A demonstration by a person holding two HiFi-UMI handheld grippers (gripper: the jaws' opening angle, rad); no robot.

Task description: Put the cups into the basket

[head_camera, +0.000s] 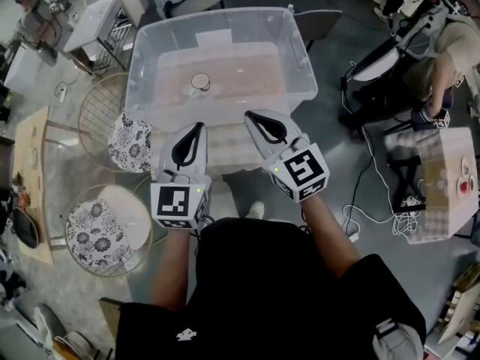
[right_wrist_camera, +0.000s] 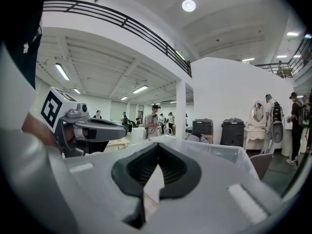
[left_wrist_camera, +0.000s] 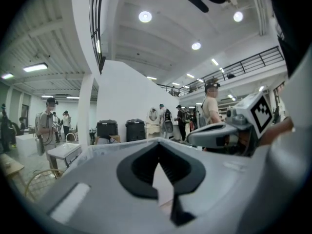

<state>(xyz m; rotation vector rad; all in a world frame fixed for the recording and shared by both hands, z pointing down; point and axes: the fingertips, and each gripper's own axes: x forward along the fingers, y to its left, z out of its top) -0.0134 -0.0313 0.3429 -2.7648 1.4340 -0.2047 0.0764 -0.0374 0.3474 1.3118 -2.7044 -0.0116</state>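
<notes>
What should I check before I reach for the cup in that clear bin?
1. Left gripper free of load: ok, jaws together with nothing between them.
2. Right gripper free of load: ok, jaws together, also holding nothing.
3. Jaws open for a grasp: not ok, both are shut.
4. Cup located: ok, it sits alone in the clear bin, apart from both grippers.
5. Cup upright: cannot tell from the head view.
6. Basket ready: ok, it stands at the left below the bin, and only its floral lining shows inside.
</notes>
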